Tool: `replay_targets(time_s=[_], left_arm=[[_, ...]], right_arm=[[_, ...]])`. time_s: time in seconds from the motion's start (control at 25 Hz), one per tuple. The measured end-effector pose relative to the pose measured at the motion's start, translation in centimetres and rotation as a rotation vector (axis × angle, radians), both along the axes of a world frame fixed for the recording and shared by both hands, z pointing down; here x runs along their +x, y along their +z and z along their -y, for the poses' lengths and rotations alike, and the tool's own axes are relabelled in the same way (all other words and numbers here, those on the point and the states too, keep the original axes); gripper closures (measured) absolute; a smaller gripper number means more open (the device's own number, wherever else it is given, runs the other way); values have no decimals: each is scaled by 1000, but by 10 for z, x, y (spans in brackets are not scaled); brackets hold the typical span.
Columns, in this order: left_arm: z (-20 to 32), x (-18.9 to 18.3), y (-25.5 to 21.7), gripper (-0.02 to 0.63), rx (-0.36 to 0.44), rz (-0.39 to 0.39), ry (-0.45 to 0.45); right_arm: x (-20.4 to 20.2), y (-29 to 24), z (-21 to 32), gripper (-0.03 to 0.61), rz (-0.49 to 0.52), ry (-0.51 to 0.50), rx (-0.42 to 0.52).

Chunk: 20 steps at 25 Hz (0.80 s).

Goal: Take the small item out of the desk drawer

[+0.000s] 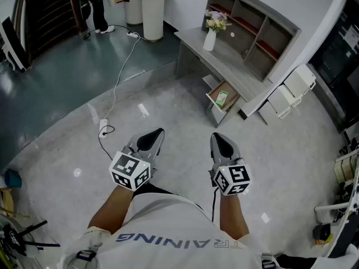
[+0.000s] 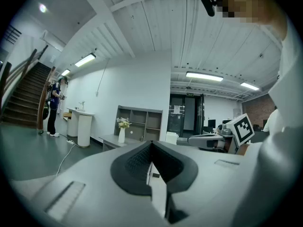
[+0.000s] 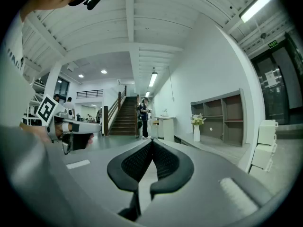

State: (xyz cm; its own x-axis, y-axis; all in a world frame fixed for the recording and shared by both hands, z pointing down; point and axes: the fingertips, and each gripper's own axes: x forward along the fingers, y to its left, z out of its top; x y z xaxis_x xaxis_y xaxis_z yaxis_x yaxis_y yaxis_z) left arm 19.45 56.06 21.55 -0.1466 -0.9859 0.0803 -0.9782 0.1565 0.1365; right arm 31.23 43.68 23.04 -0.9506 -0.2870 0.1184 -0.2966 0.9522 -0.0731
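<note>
- The grey, black-padded left gripper is held out level, its jaws pressed together with nothing between them.
- The matching right gripper sits just beside it, tipped slightly down; its jaws are also fully closed and empty.
- A long grey desk with a shelf unit on top stands well ahead of both grippers, nearer the right one's line.
- Its wood-lined drawer hangs open below the desktop, straight beyond the right gripper's tips and well apart from them.
- The small green-and-white item lies inside that drawer.
- A white vase of flowers stands on the desk, farther off than the drawer.
</note>
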Motion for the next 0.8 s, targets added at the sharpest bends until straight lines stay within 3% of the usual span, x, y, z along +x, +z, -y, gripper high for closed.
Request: replay_targets(time_s=[0.56, 0.8], left_arm=[[7, 10, 1, 615, -8, -5, 29], [12, 4, 6, 615, -30, -11, 54]], right_arm=[[15, 4, 5, 563, -13, 45, 9], [13, 8, 13, 563, 30, 77, -52]])
